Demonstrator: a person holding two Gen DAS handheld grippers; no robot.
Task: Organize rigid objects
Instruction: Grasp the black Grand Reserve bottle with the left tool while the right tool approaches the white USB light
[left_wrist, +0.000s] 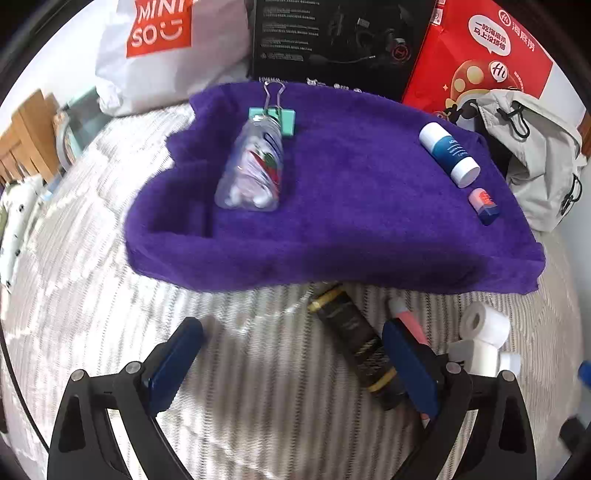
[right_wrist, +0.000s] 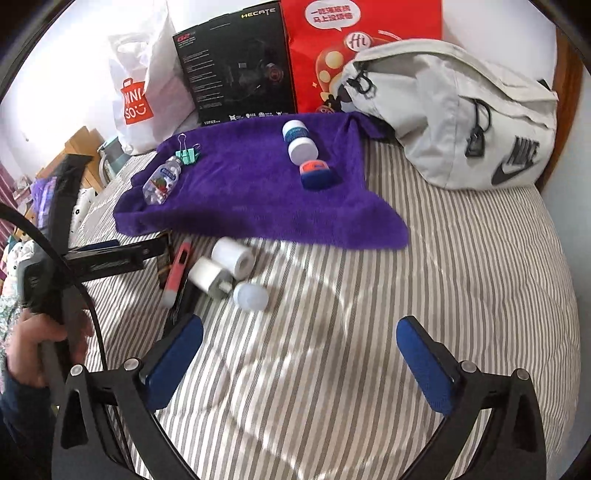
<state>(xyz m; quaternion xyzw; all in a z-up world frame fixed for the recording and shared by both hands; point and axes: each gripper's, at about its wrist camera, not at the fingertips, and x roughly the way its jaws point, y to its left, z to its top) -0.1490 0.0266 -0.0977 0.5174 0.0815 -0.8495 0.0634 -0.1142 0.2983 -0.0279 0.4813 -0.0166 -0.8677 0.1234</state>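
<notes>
Striped bed (right_wrist: 406, 295); both tongs (left_wrist: 291, 362) (right_wrist: 299, 354) spread, empty; dark tube (left_wrist: 354, 339) partly hidden behind left pad.

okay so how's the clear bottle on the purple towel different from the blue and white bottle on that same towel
The clear bottle is see-through with a colourful printed label; the blue and white bottle is opaque, a blue band between white ends. The clear bottle lies near the left side of the purple towel, its neck touching a teal binder clip; the blue and white one lies near the right edge, close to a small blue and pink item. Both lie on their sides, ungripped.
</notes>
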